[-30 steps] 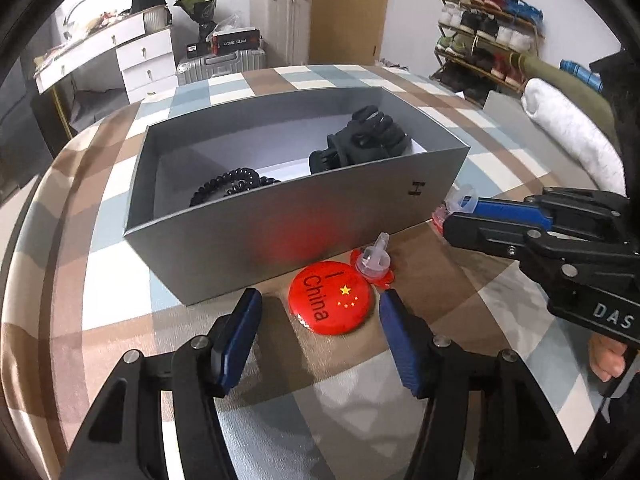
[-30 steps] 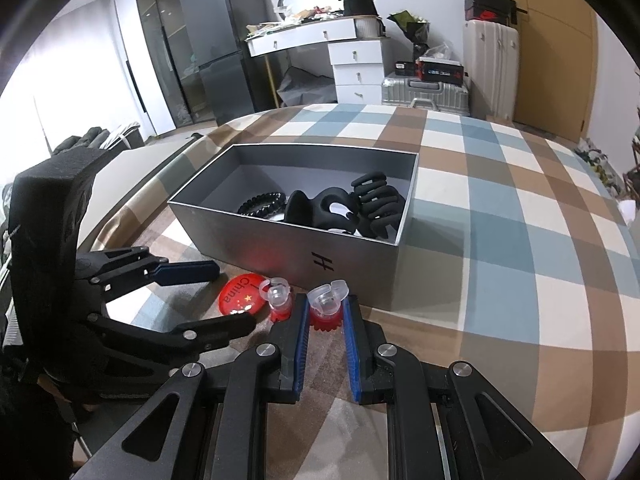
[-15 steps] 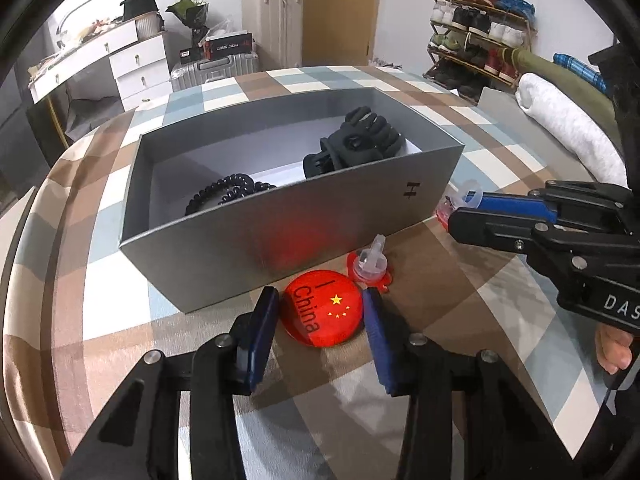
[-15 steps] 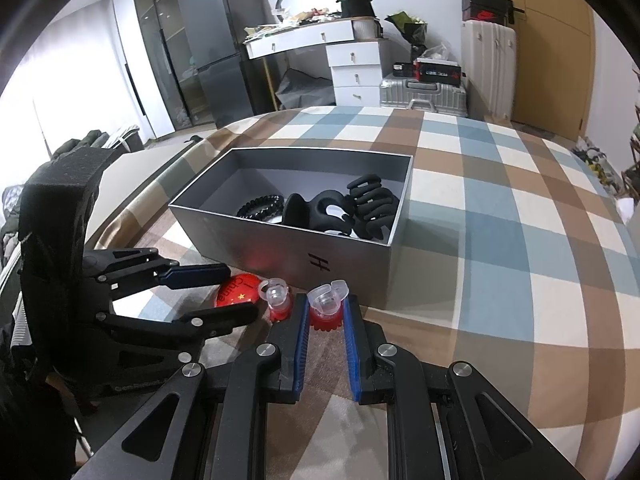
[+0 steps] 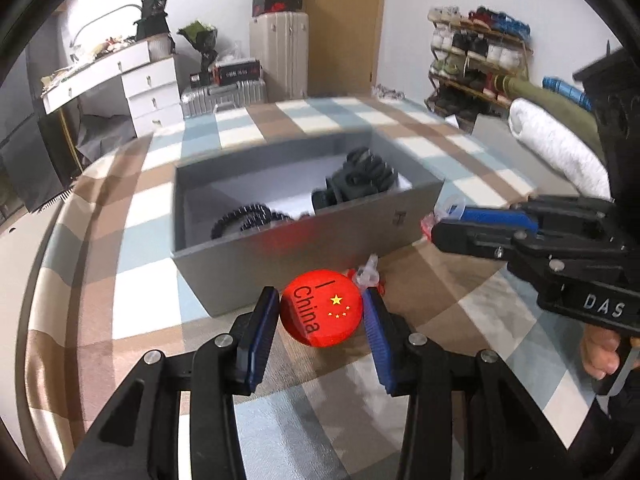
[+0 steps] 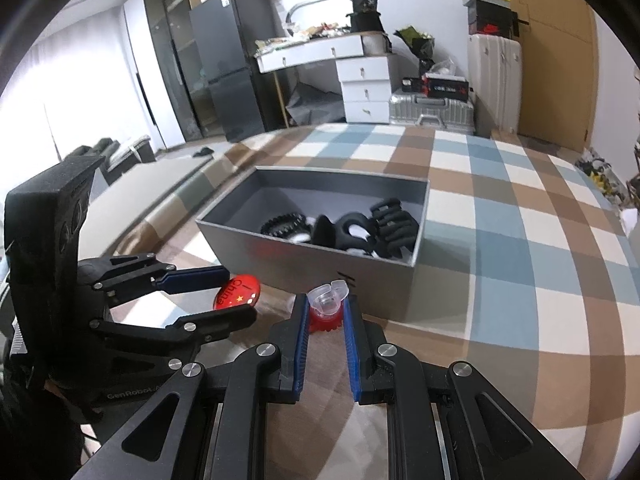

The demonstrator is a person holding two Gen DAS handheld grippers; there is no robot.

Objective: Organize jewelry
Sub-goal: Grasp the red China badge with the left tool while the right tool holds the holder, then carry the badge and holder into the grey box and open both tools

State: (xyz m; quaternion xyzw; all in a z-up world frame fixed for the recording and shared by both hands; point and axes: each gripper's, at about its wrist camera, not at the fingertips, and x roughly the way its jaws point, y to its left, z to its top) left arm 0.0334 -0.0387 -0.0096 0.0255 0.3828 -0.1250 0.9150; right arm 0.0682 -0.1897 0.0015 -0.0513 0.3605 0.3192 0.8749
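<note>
A grey box (image 5: 304,248) on the plaid table holds a black coil hair tie (image 5: 248,218) and black claw clips (image 5: 360,180). My left gripper (image 5: 320,312) is shut on a round red "I China" badge (image 5: 322,312) and holds it above the table in front of the box. My right gripper (image 6: 326,312) is shut on a small red and clear hair clip (image 6: 327,304), lifted near the box's front wall (image 6: 320,268). A second red and clear clip (image 5: 370,276) lies just behind the badge. The box's contents (image 6: 344,228) also show in the right wrist view.
The plaid cloth (image 6: 520,240) covers the table around the box. The right gripper's body (image 5: 540,240) reaches in from the right in the left wrist view. The left gripper (image 6: 192,296) sits left of the clip in the right wrist view.
My left gripper closed on the red badge and lifted it. My right gripper rose with the clip held in it. The view of the box has pulled back.
</note>
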